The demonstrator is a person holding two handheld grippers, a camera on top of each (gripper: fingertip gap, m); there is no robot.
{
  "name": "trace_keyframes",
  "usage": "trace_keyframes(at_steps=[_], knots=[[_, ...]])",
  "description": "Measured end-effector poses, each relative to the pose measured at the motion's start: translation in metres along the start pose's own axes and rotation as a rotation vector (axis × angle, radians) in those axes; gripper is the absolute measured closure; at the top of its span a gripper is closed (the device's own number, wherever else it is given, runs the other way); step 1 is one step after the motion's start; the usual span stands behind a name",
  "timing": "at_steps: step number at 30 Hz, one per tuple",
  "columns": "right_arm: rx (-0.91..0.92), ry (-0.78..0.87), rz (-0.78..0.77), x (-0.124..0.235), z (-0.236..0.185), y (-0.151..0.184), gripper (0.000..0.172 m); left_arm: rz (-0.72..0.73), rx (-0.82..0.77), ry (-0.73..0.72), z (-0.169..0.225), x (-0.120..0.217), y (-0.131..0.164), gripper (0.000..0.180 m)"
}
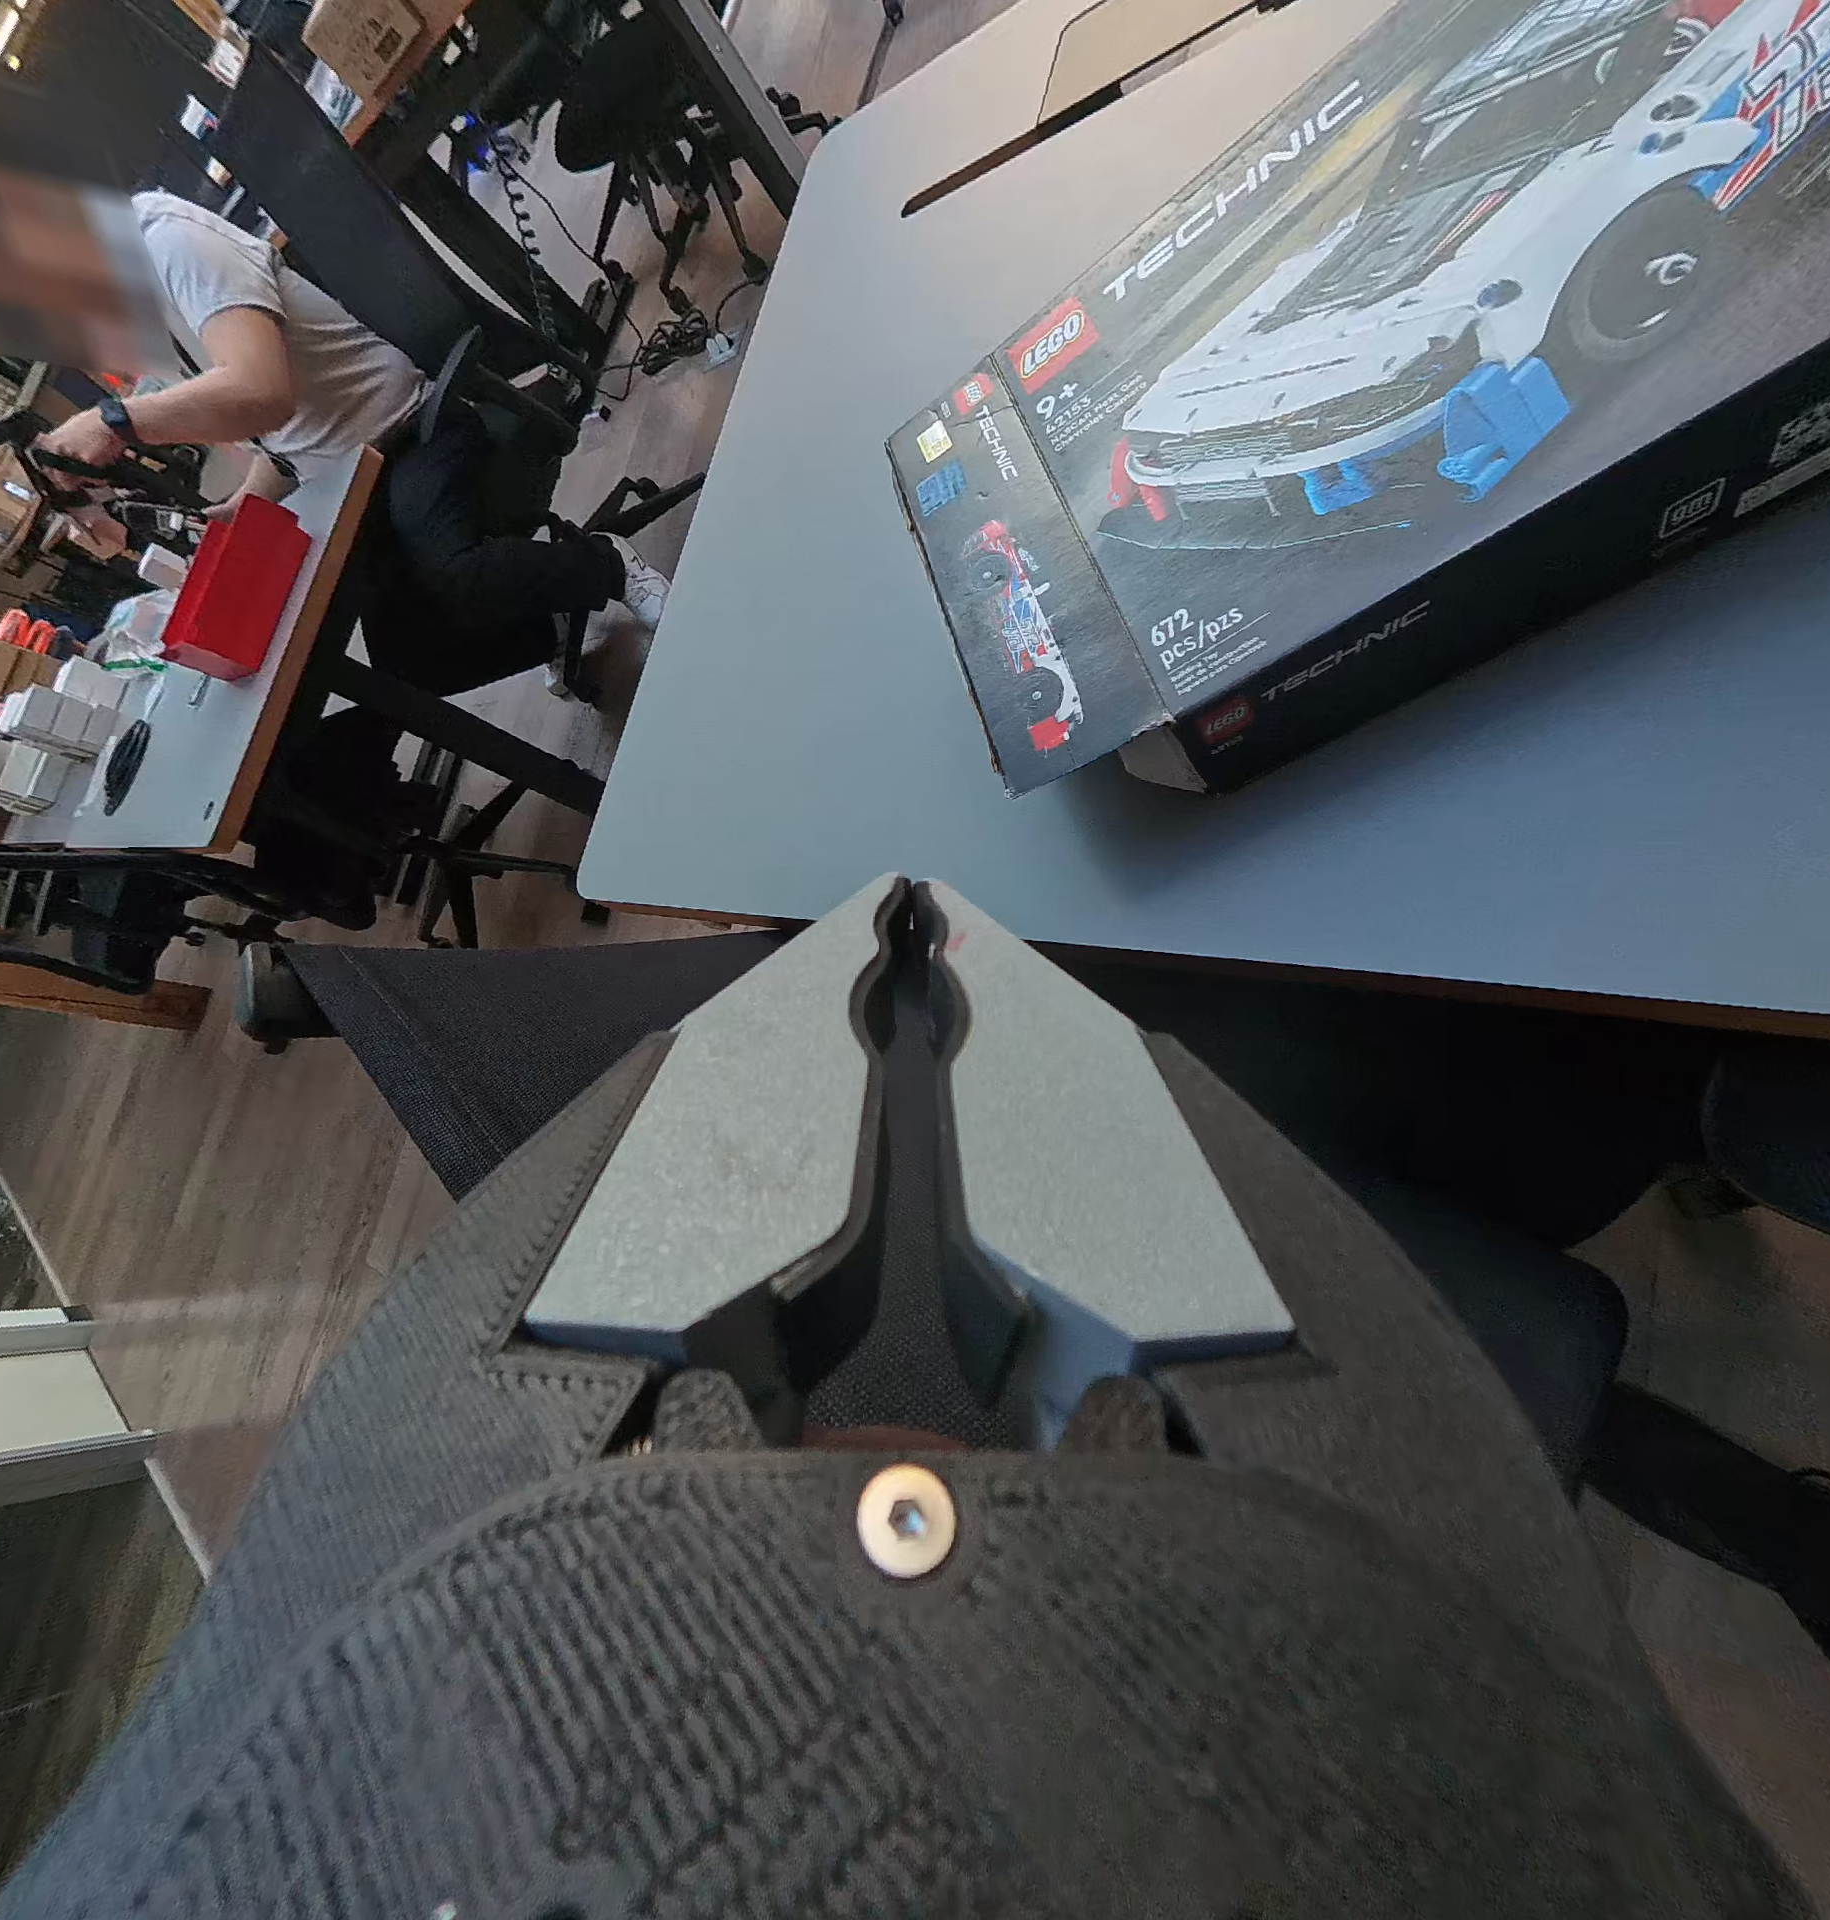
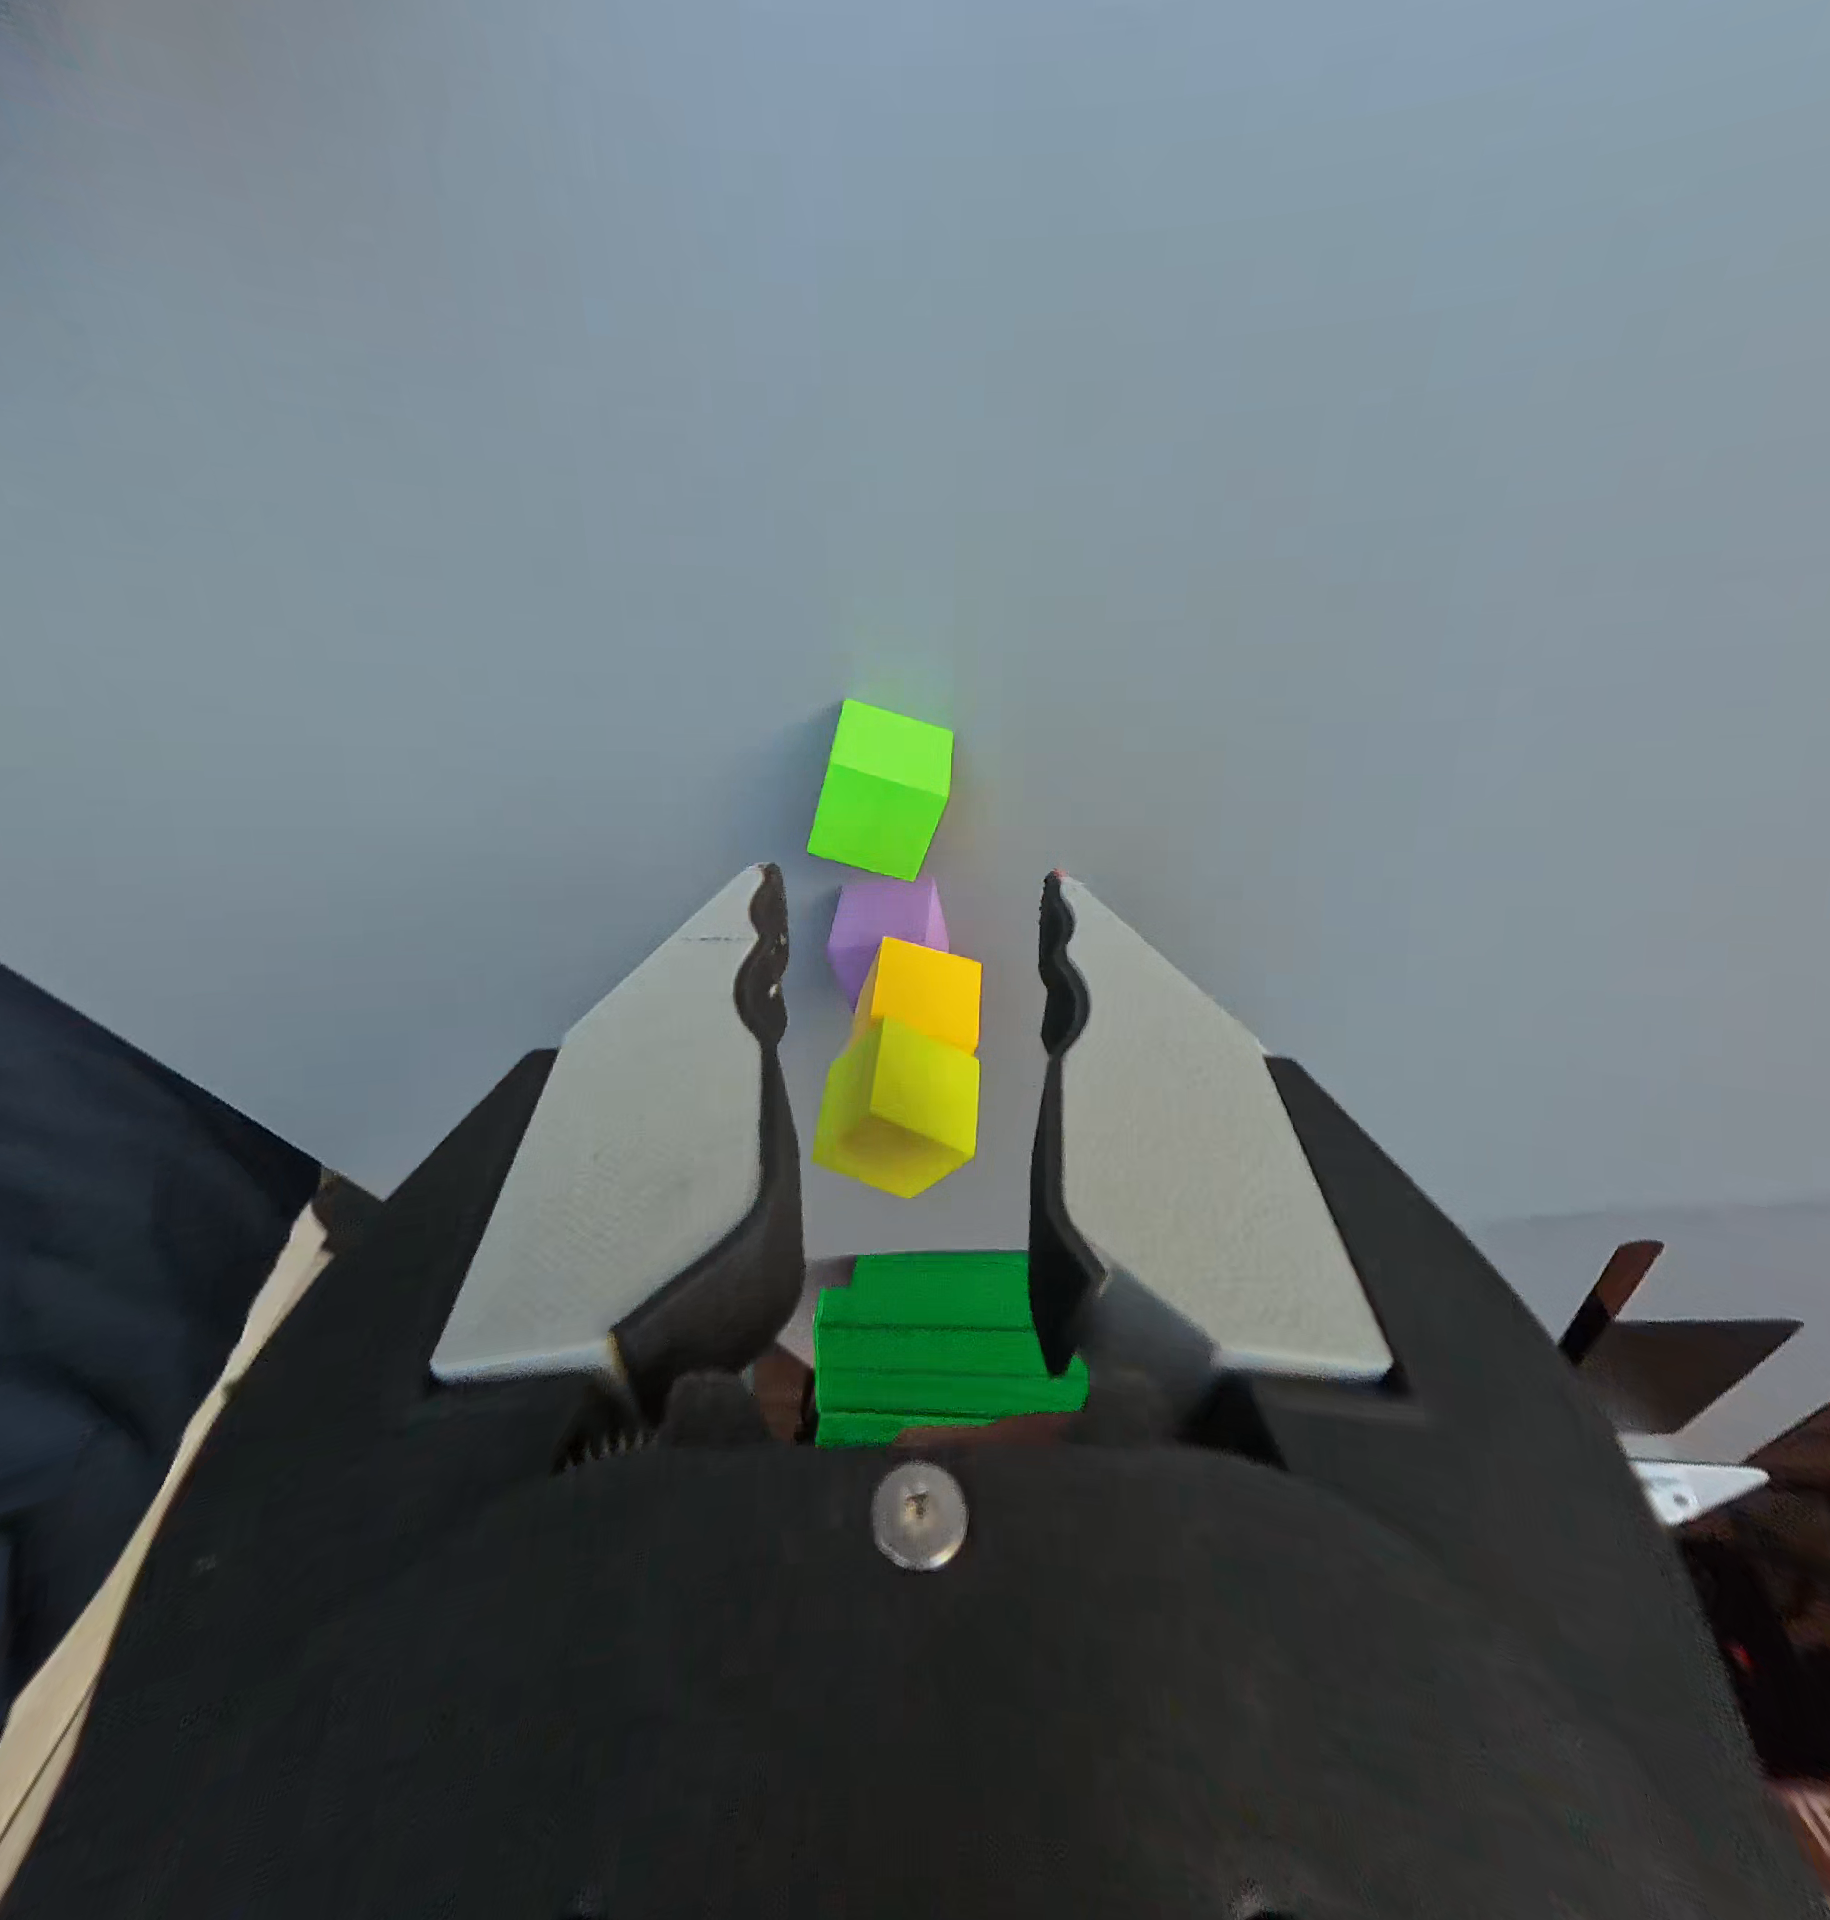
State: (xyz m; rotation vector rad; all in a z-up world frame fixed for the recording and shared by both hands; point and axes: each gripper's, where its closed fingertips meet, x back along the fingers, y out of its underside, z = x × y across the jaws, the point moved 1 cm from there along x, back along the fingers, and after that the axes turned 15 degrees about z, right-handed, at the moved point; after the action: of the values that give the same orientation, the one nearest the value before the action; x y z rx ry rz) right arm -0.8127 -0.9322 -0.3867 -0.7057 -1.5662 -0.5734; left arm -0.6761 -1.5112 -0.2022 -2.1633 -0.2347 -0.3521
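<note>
In the left wrist view my left gripper (image 1: 913, 894) is shut with nothing between its pads. It hangs over the near edge of a grey table (image 1: 786, 623), short of a large printed toy-car box (image 1: 1410, 416) whose end flap stands open. In the right wrist view my right gripper (image 2: 911, 881) is open over the grey table top (image 2: 475, 520). A light green cube (image 2: 880, 790), a purple cube (image 2: 875, 930), an orange cube (image 2: 926, 987) and a yellow cube (image 2: 900, 1107) overlap in a line. The yellow and orange cubes lie between the pads (image 2: 760, 977), with a gap on each side. A dark green stepped block (image 2: 932, 1345) shows between the finger bases.
A black mesh chair back (image 1: 537, 1039) stands under the left gripper. A seated person (image 1: 267, 343) works at another desk with a red box (image 1: 236, 582) and small white boxes. Office chairs and cables are on the wooden floor. Dark fabric (image 2: 80, 1195) lies by the table edge.
</note>
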Motion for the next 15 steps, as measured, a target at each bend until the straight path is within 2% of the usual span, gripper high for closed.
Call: trace_keyframes(at_steps=[3,5,6,8,11,15], knots=[[0.005,-0.035,-0.116,-0.021,-0.005,0.006,0.125,0.002,0.0,-0.008,-0.001,0.0,0.0,0.18],[0.02,-0.044,-0.185,-0.031,-0.006,0.014,0.137,0.005,0.004,-0.014,-0.002,0.001,-0.001,0.18],[0.031,-0.047,-0.202,-0.035,-0.006,0.016,0.145,0.007,0.007,-0.016,-0.003,0.001,-0.001,0.18],[0.033,-0.049,-0.178,-0.033,-0.008,0.013,0.145,0.008,0.014,-0.02,-0.004,0.001,-0.001,0.18],[0.026,-0.082,-0.073,-0.013,-0.014,0.005,0.145,0.007,0.015,-0.016,-0.004,0.001,-0.001,0.18],[0.013,-0.074,0.021,0.033,-0.009,0.015,0.145,0.005,0.009,-0.009,-0.003,0.0,-0.001,0.18]])
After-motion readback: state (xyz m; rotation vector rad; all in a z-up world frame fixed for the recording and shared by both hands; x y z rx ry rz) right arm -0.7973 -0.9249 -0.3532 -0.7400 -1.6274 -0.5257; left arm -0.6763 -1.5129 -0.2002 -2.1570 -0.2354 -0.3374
